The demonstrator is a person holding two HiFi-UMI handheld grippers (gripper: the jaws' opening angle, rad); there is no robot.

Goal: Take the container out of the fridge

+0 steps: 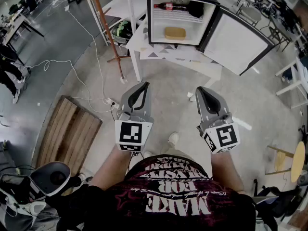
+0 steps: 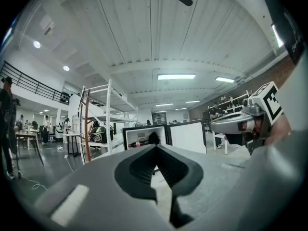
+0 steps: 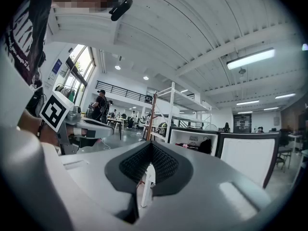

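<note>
The small fridge (image 1: pixel 154 18) stands open on a white table (image 1: pixel 144 44), well ahead of both grippers. A tan, flat container (image 1: pixel 174 32) lies on its lower shelf. On the upper shelf lie a red-labelled bottle (image 1: pixel 169 6) and a dark object (image 1: pixel 195 8). My left gripper (image 1: pixel 144 85) and right gripper (image 1: pixel 199 89) are held level side by side over the floor, both shut and empty. In the left gripper view the fridge (image 2: pixel 144 137) shows beyond the shut jaw tips of the left gripper (image 2: pixel 154 147). The right gripper view shows the fridge (image 3: pixel 192 139) past the right gripper (image 3: pixel 151 145).
The fridge door (image 1: pixel 239 44) swings open to the right. A white shelf rack with an orange post (image 1: pixel 107 28) stands left of the table. Cables (image 1: pixel 72 66) and a wooden pallet (image 1: pixel 67 129) lie on the floor at left. A stool (image 1: pixel 293 160) stands at right.
</note>
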